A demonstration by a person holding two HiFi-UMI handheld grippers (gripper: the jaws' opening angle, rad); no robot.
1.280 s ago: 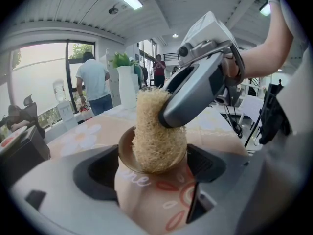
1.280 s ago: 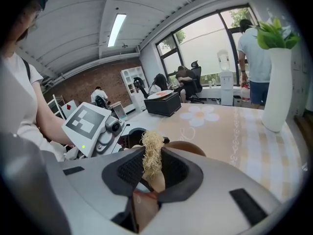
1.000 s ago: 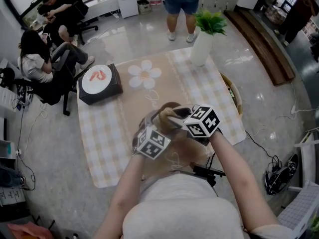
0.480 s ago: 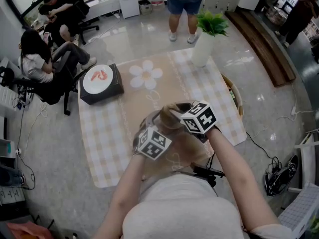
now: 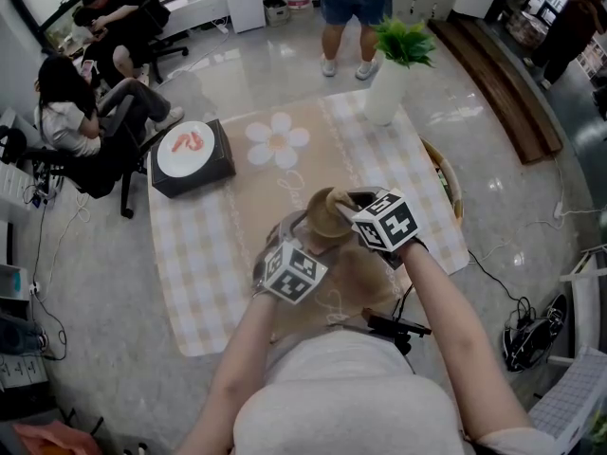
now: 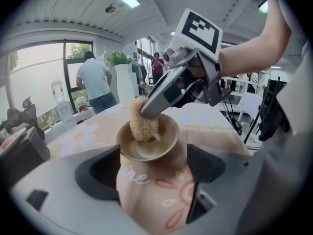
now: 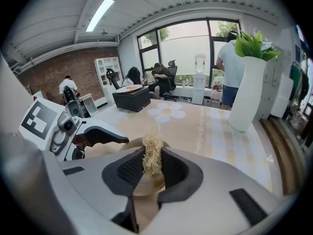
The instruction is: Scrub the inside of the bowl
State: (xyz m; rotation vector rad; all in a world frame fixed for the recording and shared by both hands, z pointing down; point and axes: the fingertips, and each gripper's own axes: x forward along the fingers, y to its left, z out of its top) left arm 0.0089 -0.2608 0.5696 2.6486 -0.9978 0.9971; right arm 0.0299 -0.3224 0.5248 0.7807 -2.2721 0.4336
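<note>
A tan bowl stands tilted over the beige tablecloth, its inside facing the left gripper view. My left gripper holds it from the near side, a jaw at each flank of the bowl. My right gripper comes in from the right, shut on a straw-coloured loofah scrubber that presses against the bowl's inner wall on the left. In the right gripper view the scrubber is pinched between the two pads, with the bowl below it and the left gripper's finger beside it.
A black box with a white plate sits at the cloth's far left. A white vase with a green plant stands far right, a wicker basket at the right edge. People sit to the left; one person stands beyond the table.
The right gripper has shifted a little to the right and up, dragging the scrubber across the bowl's inside. The left gripper and the bowl have hardly moved.
</note>
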